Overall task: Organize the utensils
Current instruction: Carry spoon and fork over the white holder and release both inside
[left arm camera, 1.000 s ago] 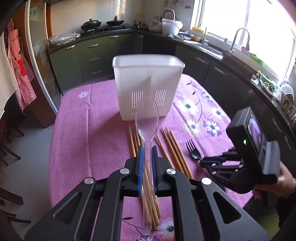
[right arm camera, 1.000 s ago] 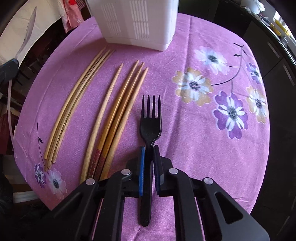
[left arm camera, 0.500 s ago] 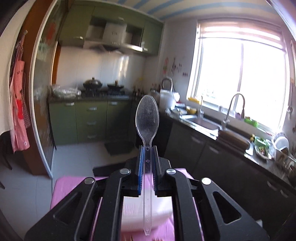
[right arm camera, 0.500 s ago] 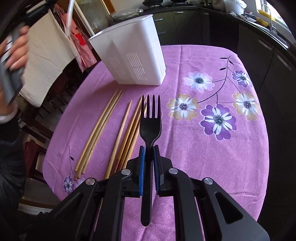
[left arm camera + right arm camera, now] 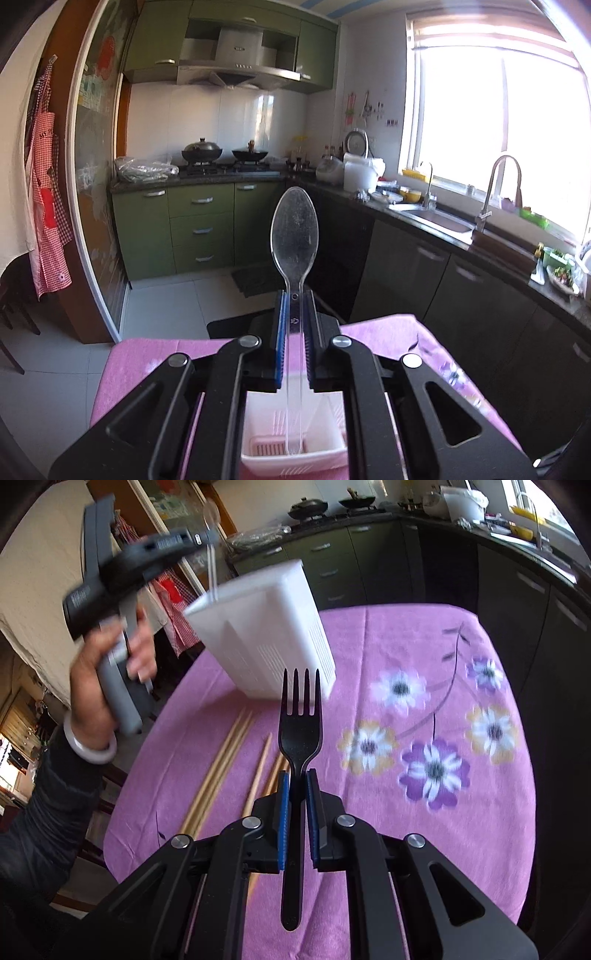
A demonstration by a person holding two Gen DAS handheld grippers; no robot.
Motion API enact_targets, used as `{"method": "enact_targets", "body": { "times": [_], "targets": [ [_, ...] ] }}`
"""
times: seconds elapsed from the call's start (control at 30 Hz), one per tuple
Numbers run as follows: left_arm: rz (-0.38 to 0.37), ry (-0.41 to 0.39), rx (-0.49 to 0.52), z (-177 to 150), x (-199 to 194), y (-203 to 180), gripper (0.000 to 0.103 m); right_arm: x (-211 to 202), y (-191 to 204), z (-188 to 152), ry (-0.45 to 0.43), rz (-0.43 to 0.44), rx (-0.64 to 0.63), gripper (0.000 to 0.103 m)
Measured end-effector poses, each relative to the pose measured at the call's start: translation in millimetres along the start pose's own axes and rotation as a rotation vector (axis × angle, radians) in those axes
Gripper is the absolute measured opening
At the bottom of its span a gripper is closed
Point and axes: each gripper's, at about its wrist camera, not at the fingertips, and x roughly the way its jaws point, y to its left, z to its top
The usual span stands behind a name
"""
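My left gripper (image 5: 294, 306) is shut on a clear plastic spoon (image 5: 294, 236), held upright, bowl up. Its handle tip hangs inside the white utensil holder (image 5: 295, 454) right below. In the right wrist view the left gripper (image 5: 207, 537) is above the holder's (image 5: 273, 635) left compartment and the spoon handle (image 5: 212, 572) reaches its rim. My right gripper (image 5: 295, 786) is shut on a black plastic fork (image 5: 300, 734), held above the table in front of the holder. Several wooden chopsticks (image 5: 221, 764) lie on the purple cloth.
The table has a purple flowered cloth (image 5: 424, 760). Dark kitchen cabinets and a counter with a sink (image 5: 436, 218) run along the right. A stove with pans (image 5: 221, 155) is at the back. Aprons (image 5: 48, 206) hang on the left.
My left gripper has moved over the holder and lowered the spoon handle into it. My right gripper has lifted the fork off the cloth and tilted up towards the holder.
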Motion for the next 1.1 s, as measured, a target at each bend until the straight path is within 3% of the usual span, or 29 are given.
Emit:
{"method": "enact_targets", "body": {
  "times": [0.07,0.2,0.27,0.47,0.53,0.63,0.77,0.97,1.07,1.1],
  "targets": [
    [0.004,0.021,0.010,-7.4,1.6,1.1,0.010,-6.6,4.9,19.0,-0.034,0.000,-0.010,0.010],
    [0.001,0.046,0.028,-17.2,-0.4,5.7,0.024,-21.8,18.8,61.0,-0.122,-0.013,-0.044,0.010],
    [-0.006,0.049,0.024,-18.4,-5.1,7.4,0.026,-28.1,24.8,86.0,-0.169,0.002,-0.044,0.010],
    [-0.009,0.033,-0.007,-15.5,-39.4,21.2,0.032,-38.0,42.3,156.8,-0.387,0.032,-0.034,0.010],
    [0.000,0.024,-0.011,-17.4,-58.0,27.6,0.037,-31.3,48.5,176.1,-0.456,-0.013,-0.043,0.010],
    [0.012,0.025,0.000,-23.5,-79.3,33.5,0.037,-3.9,55.4,193.5,-0.482,-0.091,-0.066,0.010],
    [0.031,0.021,0.033,-34.2,-103.5,39.7,0.039,32.0,59.0,193.2,-0.470,-0.159,-0.105,0.010],
    [0.033,0.084,0.041,-51.7,-114.3,45.5,0.041,43.0,54.6,163.9,-0.493,-0.193,-0.118,0.011],
    [0.022,0.131,0.029,-59.8,-109.6,43.9,0.041,43.6,57.1,152.9,-0.481,-0.203,-0.141,0.026],
    [0.019,0.142,0.023,-60.7,-108.3,43.7,0.041,43.0,57.5,147.9,-0.479,-0.207,-0.147,0.026]
  ]
}}
